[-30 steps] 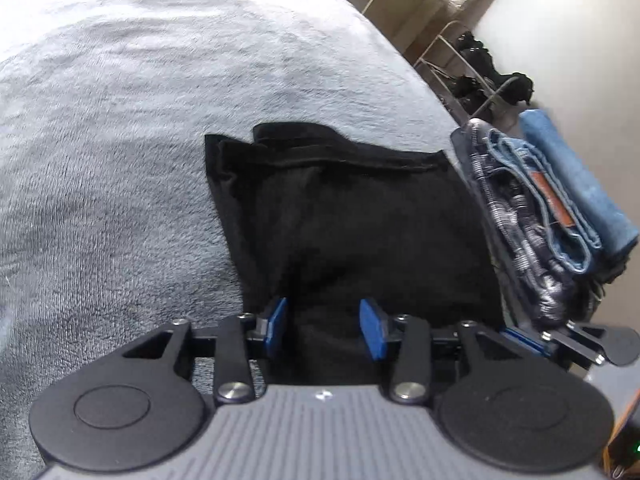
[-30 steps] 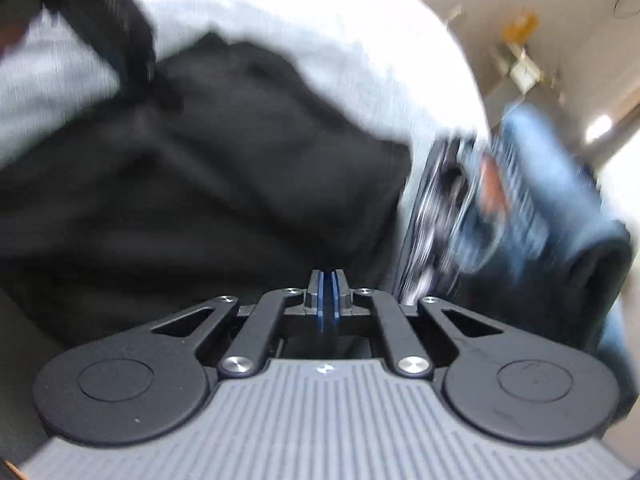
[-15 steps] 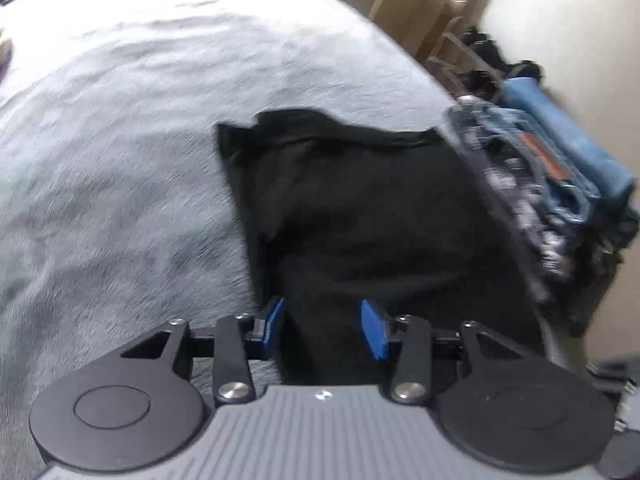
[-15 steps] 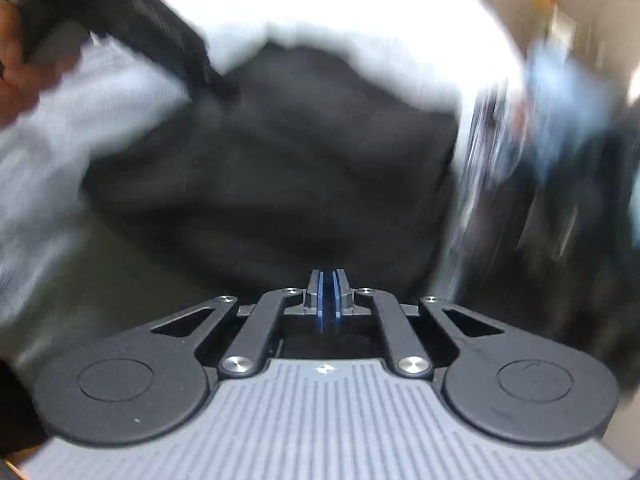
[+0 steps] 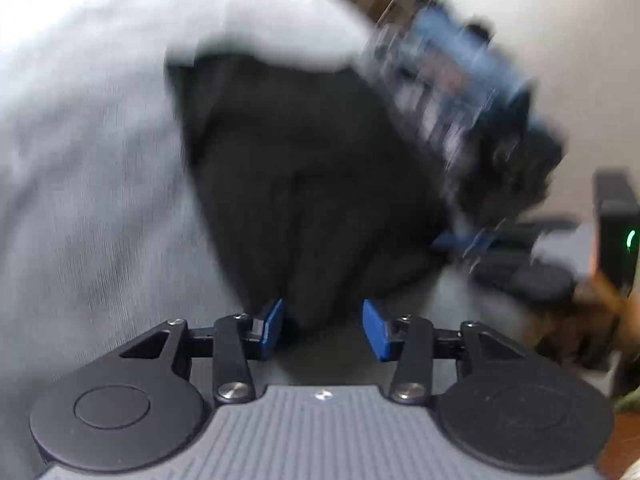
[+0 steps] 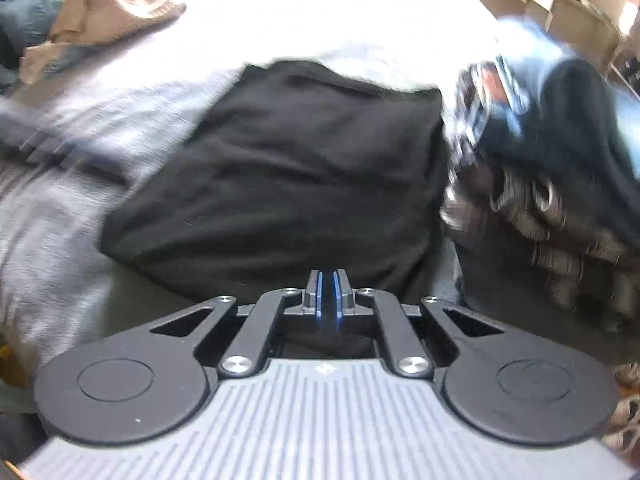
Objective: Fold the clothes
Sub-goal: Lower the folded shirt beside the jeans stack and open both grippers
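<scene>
A folded black garment [image 5: 304, 168] lies flat on the grey bed cover [image 5: 88, 160]. My left gripper [image 5: 325, 326] hovers open over the garment's near edge, with its blue pads apart and pressing on nothing. In the right wrist view the same black garment [image 6: 288, 168] fills the middle. My right gripper [image 6: 328, 294] stands at its near edge, shut, with only a thin slit between the pads and nothing in it. The left wrist view is blurred by motion.
A stack of folded clothes [image 6: 552, 152], blue denim on a patterned piece, sits right of the garment, as the stack [image 5: 452, 92] shows. Crumpled beige and dark clothes [image 6: 100, 12] lie at the far left. The other gripper's body [image 5: 616, 232] and a hand [image 5: 600, 304] show at the right.
Both grippers have drawn back toward the near edge of the black garment, whose front edge now shows. The right wrist has rolled. The left gripper is gone from the right wrist view.
</scene>
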Motion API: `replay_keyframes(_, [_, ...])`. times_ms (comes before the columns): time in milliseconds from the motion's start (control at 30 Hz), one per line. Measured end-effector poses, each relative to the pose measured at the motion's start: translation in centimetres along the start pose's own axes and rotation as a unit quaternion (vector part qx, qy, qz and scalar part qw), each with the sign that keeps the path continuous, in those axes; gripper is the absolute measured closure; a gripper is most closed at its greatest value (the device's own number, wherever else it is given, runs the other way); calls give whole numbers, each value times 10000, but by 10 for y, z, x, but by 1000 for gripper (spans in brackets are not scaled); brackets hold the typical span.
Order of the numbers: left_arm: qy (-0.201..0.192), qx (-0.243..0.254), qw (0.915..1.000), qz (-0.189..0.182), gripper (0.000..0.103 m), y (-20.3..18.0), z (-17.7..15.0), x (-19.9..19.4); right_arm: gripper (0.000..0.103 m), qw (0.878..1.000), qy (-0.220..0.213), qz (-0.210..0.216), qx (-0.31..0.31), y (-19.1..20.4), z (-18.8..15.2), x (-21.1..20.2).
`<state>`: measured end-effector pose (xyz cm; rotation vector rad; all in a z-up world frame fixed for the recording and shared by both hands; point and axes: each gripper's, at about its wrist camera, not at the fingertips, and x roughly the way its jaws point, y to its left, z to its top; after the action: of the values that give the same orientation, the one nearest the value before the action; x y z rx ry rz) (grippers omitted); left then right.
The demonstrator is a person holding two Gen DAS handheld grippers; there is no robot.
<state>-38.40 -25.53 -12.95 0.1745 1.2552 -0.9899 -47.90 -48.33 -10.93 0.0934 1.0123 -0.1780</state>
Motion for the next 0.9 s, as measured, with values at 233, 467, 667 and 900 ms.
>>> replay_keyframes(233, [-19,-411,9991,-94,64,19,-10,0,97,9983,232,-280,-466,-4,-10,-10])
replay_keyframes(467, [8,-583,9983,-70,64,26,-11,4,94,9987,212,-460,104,-15,-8,-1])
replay_keyframes(667, [21,-471,9989,-53,64,23,-10,9,80,9909,185,-677,1151,-43,-29,-24])
replay_keyframes(900, [76,-585,9982,-75,64,25,-9,10,78,9617,-111,487,2696,-79,-48,-17])
